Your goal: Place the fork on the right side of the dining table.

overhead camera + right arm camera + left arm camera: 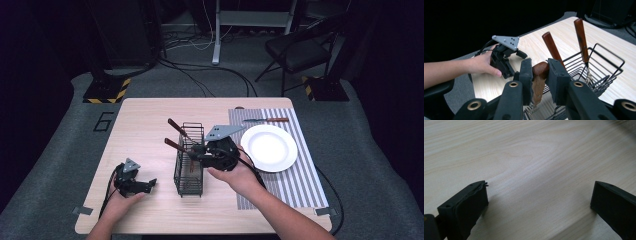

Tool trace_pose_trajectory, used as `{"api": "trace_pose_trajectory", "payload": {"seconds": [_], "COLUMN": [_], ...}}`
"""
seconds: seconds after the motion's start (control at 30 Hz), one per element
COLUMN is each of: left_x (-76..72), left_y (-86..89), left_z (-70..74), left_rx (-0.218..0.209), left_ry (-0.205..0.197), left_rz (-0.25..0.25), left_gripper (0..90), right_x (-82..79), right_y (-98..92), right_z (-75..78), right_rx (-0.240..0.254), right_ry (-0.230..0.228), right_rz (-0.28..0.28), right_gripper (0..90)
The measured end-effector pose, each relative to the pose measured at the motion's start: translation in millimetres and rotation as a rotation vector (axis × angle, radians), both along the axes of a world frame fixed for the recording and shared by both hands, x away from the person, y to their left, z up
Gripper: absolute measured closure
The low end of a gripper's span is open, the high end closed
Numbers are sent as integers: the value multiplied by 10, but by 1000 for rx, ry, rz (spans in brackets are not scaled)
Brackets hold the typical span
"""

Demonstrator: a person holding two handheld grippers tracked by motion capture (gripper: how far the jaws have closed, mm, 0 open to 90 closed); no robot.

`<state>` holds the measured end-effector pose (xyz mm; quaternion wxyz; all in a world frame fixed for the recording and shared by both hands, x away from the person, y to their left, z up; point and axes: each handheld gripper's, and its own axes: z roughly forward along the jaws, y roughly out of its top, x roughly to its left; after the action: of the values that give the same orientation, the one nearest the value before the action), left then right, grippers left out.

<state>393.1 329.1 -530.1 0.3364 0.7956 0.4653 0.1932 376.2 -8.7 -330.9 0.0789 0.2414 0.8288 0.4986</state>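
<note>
Wooden-handled utensil (539, 72): it hangs handle-up between the black jaws of the right gripper, and its metal end points down into the wire basket; which kind of utensil it is, I cannot tell.
Right gripper (540, 75): its two jaws are pressed on the brown handle from both sides; in the high view the right gripper (196, 150) is above the middle of the basket, held by the person's right hand (237, 176).
Wire basket (189, 165): black, narrow and tall, it stands upright on the wooden table (145, 125), just left of the striped mat.
Other utensils: two more with wooden handles, one (552, 47) and another (581, 37), lean tilted in the far part of the basket with the handles sticking out over the rim.
Left gripper (142, 185): it rests low on the table near the front left corner, well apart from the basket, held by the left hand (120, 202); in the left gripper view its jaws stand wide apart with only bare wood between them.
Striped mat (295, 185): grey and white, on the right part of the table.
Plate (269, 148): white, round, it lies on the mat.
Knife (266, 120): it lies flat on the mat behind the plate, with the wooden handle to the right.
</note>
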Motion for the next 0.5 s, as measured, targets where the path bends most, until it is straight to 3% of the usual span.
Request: {"api": "trace_pose_trajectory", "payload": {"seconds": [0.27,0.5], "left_x": [0,0], "left_y": [0,0], "left_z": [0,0], "left_rx": [0,0], "left_ry": [0,0], "left_rz": [0,0], "left_gripper": [9,9], "right_x": [-7,-16], "right_y": [-29,-92], "right_z": [144,360], "right_rx": [4,19], "right_ry": [-24,-56], "right_rz": [-3,-2], "right_gripper": [742,742]}}
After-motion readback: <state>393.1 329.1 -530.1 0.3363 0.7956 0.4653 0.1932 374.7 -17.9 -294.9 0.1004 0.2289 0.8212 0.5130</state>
